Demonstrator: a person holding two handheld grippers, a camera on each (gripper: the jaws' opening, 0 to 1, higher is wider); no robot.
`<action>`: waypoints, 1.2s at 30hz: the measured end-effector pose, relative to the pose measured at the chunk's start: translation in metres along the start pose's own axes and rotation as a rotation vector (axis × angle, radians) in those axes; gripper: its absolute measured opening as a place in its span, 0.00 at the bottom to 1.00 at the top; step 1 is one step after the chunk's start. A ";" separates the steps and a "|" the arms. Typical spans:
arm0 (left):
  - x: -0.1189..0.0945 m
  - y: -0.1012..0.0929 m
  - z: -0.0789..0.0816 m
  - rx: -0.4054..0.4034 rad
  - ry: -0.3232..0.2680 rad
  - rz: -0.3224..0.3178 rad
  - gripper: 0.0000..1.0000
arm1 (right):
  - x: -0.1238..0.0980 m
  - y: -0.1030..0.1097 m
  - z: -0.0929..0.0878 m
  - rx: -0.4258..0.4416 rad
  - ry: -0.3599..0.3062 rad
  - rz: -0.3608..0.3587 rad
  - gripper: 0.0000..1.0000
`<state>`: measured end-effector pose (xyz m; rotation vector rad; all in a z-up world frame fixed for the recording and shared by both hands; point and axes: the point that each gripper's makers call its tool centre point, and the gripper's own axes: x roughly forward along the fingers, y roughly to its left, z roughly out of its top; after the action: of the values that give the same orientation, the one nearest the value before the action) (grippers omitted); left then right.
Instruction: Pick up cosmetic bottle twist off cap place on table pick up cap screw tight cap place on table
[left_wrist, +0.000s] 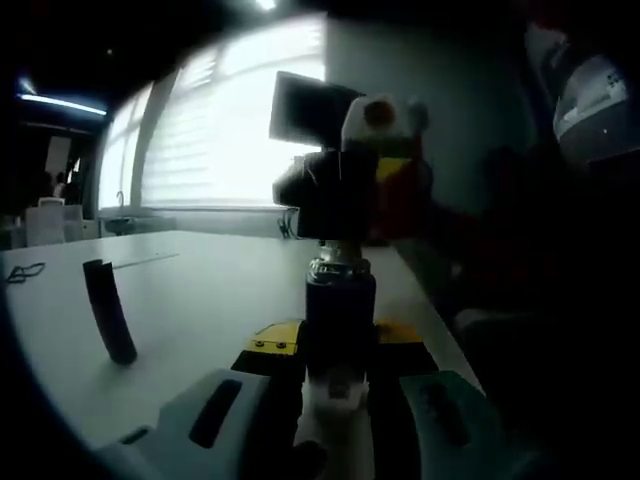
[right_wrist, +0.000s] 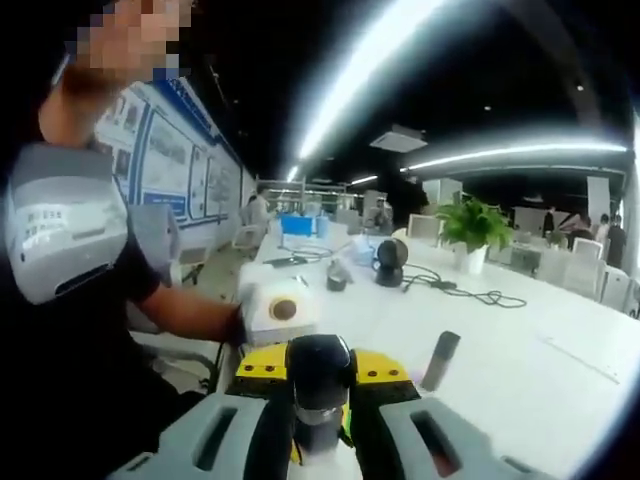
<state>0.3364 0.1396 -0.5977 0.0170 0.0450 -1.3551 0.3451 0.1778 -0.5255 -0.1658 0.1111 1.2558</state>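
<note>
Left hand-held gripper (left_wrist: 335, 395) clamps the cosmetic bottle (left_wrist: 340, 300) upright, threaded neck bare. Right hand-held gripper (right_wrist: 320, 420) pinches the cap (right_wrist: 320, 372), directly above the neck, axes roughly coaxial. Table (left_wrist: 200, 290) below.

Your left gripper (left_wrist: 338, 392) stands upright with its jaws closed on the cosmetic bottle (left_wrist: 339, 315). Your right gripper (right_wrist: 320, 420) comes in from above, jaws clamped around the bottle's cap (right_wrist: 319, 372), facing the left one.
</note>
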 end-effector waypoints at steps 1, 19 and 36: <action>0.000 0.000 0.000 0.000 0.000 0.000 0.14 | 0.000 0.001 -0.001 0.002 0.004 0.004 0.15; 0.000 0.002 -0.002 0.002 0.002 0.000 0.14 | 0.001 0.000 -0.001 -0.020 -0.020 -0.039 0.15; -0.002 0.008 -0.003 0.012 0.005 0.005 0.14 | -0.003 0.000 -0.008 -0.005 -0.012 -0.184 0.15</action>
<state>0.3436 0.1429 -0.6010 0.0306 0.0409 -1.3508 0.3446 0.1734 -0.5329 -0.1691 0.0801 1.0735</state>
